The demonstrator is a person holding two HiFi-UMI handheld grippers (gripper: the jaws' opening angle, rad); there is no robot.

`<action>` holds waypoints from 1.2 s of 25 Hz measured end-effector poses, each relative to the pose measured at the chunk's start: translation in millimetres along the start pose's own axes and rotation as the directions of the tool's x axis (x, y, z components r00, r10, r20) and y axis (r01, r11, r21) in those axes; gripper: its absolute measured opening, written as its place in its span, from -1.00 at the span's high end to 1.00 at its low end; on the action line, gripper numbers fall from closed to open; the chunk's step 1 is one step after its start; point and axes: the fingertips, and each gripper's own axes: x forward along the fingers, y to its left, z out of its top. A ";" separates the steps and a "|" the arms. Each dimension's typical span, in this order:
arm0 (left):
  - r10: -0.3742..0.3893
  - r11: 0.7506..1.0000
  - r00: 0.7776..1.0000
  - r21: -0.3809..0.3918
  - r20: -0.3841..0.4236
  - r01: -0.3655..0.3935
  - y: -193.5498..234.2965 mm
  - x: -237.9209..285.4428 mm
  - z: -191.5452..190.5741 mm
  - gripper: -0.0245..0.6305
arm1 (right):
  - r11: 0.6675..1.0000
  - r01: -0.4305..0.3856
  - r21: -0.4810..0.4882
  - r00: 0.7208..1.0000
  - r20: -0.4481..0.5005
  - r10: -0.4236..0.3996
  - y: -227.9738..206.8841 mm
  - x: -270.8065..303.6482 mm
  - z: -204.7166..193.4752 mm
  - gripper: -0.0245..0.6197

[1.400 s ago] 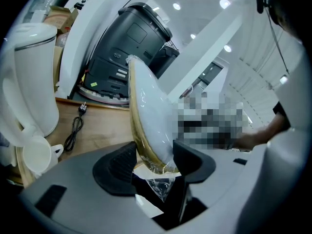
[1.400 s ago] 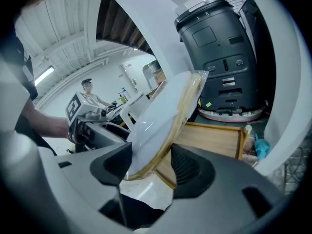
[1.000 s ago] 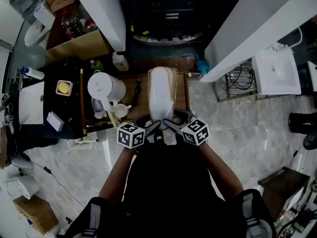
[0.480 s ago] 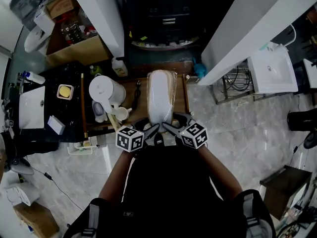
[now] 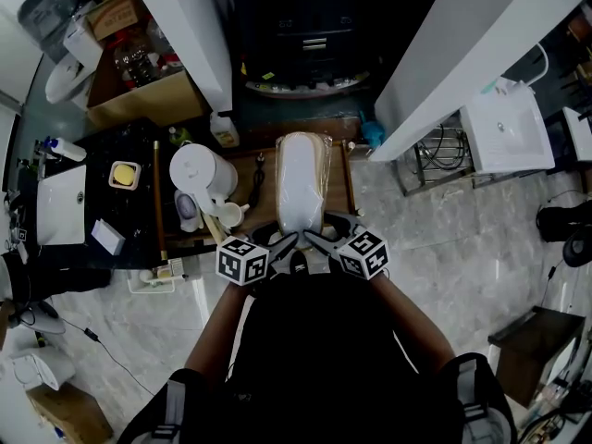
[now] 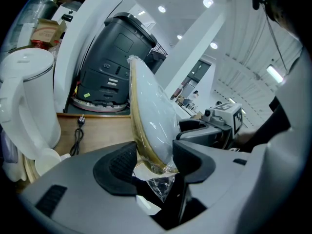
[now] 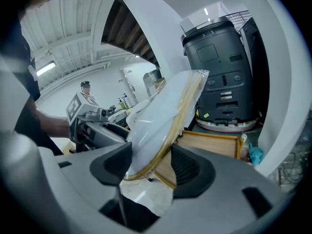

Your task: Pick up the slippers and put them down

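Observation:
A pair of white slippers with tan soles, wrapped in clear plastic (image 5: 302, 178), is held by its heel end over a wooden tray (image 5: 340, 192). In the head view my left gripper (image 5: 282, 242) and right gripper (image 5: 315, 240) meet at that near end, one on each side. The left gripper view has the slippers (image 6: 148, 113) standing on edge between my left gripper (image 6: 155, 161), pads against them. In the right gripper view my right gripper (image 7: 152, 165) clamps the slippers (image 7: 163, 113) the same way. Loose plastic hangs below both grips.
A white kettle (image 5: 196, 168) and a small cup (image 5: 228, 213) stand left of the tray. A dark grey machine (image 5: 310, 35) sits behind it between two white pillars (image 5: 190, 26). A black table with small items (image 5: 102, 202) is at the left.

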 end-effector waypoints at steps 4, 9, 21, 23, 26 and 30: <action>-0.001 1.000 1.000 0.003 0.003 0.001 0.3 -2.4 -1.5 0.22 | 1.000 0.000 -0.001 1.000 -0.005 0.000 2.4 1.1 -0.8 0.14; 0.004 1.000 1.000 -0.018 0.008 -0.004 2.7 -2.2 -1.3 0.24 | 1.000 0.001 -0.003 1.000 -0.010 -0.001 2.3 2.3 -0.1 0.14; 0.008 1.000 1.000 -0.021 0.021 -0.007 1.0 -2.1 -0.7 0.24 | 1.000 0.004 -0.007 1.000 -0.011 -0.004 1.2 0.6 -0.8 0.14; 0.008 1.000 1.000 -0.022 0.021 -0.007 0.4 -2.1 -1.2 0.24 | 1.000 0.005 -0.006 1.000 -0.012 -0.005 1.4 0.0 -1.0 0.14; 0.008 1.000 1.000 -0.026 0.020 -0.008 0.2 -2.3 -2.5 0.24 | 1.000 0.001 -0.002 1.000 -0.018 -0.001 2.8 -0.4 -2.7 0.14; 0.009 1.000 1.000 -0.025 0.021 -0.009 0.4 -3.5 -3.2 0.24 | 1.000 0.001 -0.003 1.000 -0.016 -0.001 4.1 0.2 -2.5 0.14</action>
